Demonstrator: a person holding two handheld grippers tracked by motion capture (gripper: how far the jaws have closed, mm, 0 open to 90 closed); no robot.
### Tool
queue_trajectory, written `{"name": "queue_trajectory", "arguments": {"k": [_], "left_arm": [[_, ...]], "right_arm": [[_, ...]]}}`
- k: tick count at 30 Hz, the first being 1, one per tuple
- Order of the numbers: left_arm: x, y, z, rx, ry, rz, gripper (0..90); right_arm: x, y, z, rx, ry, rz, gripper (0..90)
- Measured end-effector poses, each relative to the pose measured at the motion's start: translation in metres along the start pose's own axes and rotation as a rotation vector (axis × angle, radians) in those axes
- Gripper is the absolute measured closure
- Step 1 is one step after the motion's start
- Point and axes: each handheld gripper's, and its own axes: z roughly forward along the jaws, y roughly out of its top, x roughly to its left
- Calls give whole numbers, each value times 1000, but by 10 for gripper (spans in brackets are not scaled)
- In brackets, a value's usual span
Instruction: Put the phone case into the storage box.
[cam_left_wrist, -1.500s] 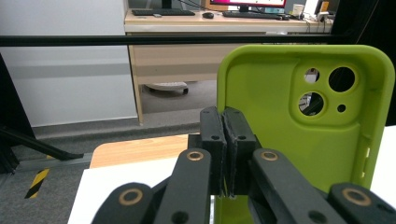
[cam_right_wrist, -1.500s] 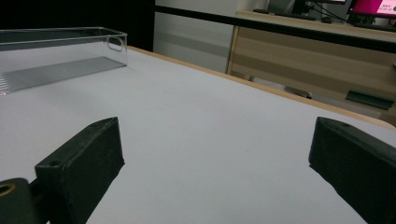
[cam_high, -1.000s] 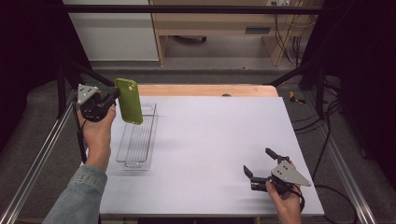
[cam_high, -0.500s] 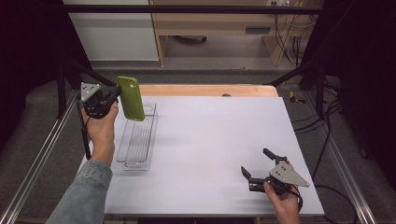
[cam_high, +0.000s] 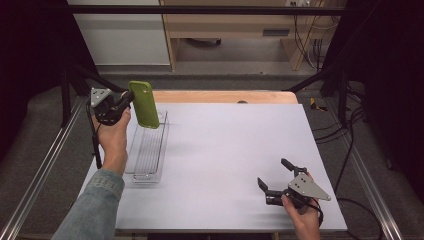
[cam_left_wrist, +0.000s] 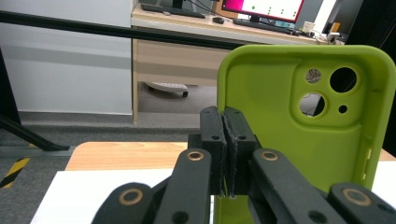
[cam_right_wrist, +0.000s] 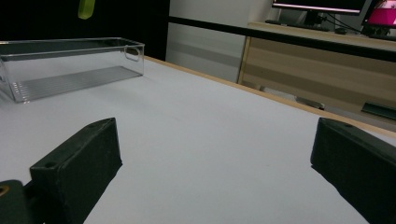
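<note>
**Left tongs pinch a phone case, right tongs gape**

The left gripper (cam_high: 121, 101) is clamped on the edge of a green phone case (cam_high: 143, 104) — held upright above the far end of a clear plastic bin (cam_high: 148, 150). The right gripper (cam_high: 274, 175) rests spread wide, holding nothing, at the white table's (cam_high: 225, 145) near right.

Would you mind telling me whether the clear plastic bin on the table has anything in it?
Empty: the clear plastic bin shows just its ribbed floor; the green phone case hangs above it, pinched in the left gripper.
</note>
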Motion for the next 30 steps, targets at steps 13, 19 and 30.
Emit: {"name": "queue_trajectory", "arguments": {"k": [13, 19, 30], "left_arm": [[-4, -5, 6, 20, -1, 46, 876], [1, -7, 9, 29, 18, 33, 876], [4, -9, 12, 43, 37, 41, 876]], "right_arm": [[-1, -1, 0, 2, -20, 7, 15], [0, -1, 0, 4, -16, 3, 17], [0, -1, 0, 3, -20, 4, 19]]}}
